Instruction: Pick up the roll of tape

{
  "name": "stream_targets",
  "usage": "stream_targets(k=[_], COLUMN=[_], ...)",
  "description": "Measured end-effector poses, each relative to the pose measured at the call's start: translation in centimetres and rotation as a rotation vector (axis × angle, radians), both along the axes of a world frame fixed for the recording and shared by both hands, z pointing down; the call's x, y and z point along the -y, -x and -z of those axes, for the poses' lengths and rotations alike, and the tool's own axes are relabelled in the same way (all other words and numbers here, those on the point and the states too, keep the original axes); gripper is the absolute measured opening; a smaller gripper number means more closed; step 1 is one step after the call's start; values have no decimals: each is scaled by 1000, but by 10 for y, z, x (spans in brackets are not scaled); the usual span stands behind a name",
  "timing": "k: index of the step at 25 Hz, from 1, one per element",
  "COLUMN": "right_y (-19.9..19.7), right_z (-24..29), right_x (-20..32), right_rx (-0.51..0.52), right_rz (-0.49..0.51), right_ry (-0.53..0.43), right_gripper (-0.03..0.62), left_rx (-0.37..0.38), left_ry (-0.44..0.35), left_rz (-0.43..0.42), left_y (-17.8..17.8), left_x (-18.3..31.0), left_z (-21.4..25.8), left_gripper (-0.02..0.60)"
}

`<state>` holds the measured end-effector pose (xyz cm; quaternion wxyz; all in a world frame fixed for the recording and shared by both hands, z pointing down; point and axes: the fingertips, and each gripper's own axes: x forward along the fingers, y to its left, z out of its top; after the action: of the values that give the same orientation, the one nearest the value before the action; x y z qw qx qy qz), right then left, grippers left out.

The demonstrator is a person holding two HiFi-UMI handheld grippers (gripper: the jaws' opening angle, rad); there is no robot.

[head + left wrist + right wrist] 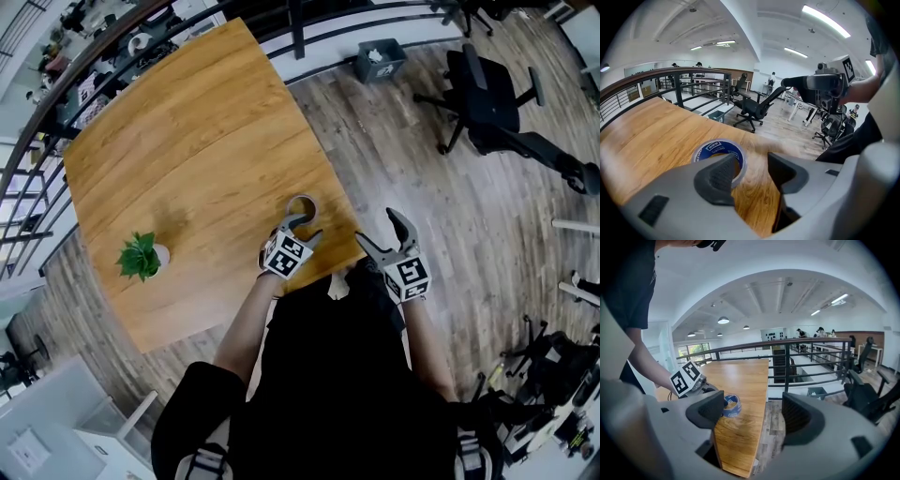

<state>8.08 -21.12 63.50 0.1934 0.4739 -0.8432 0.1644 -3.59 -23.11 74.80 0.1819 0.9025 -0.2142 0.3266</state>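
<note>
I judge the grasp is being set up, not yet made. The blue-faced, ring-shaped roll of tape (302, 207) lies flat on the light brown wooden surface (187, 141), close to its near edge. The grey left claw (751, 161) stands apart, straddling the roll's wall. One finger sits in the roll's centre hole. The other is outside the roll, on the side towards the person's other hand, with bare wood showing between it and the roll. Whether the inner finger touches the roll I cannot say, as that view is blurred there.

Next, the claw needs to close on the wall until both pads bite, then lift straight up. The grey right claw (752, 404) is also apart and empty, hovering just off the surface's edge, to the right of the roll.

Left of the roll, well apart, stands a small green potted plant (141, 255). Beyond the roll a dark metal railing (298, 33) borders the surface. Farther off, a black office chair (492, 94) stands on the grey plank floor (422, 178).
</note>
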Motion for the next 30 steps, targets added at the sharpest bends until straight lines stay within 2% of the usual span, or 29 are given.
stream_targets(k=[7, 12, 21, 30], right_y=[-3, -6, -4, -4], right_z=[5, -1, -1, 8], right_x=[1, -1, -4, 4], right_rx=[-5, -1, 7, 16], right_rz=[-21, -34, -46, -53], right_ry=[-12, -6, 2, -23], right_gripper=[382, 376, 373, 368], left_rx=[44, 70, 132, 149], left_ry=[34, 46, 15, 23], left_rz=[-25, -10, 8, 7], left_y=[-3, -2, 1, 0], left_x=[0, 4, 10, 9], left_z=[-15, -19, -25, -27], left_gripper=[216, 178, 84, 74])
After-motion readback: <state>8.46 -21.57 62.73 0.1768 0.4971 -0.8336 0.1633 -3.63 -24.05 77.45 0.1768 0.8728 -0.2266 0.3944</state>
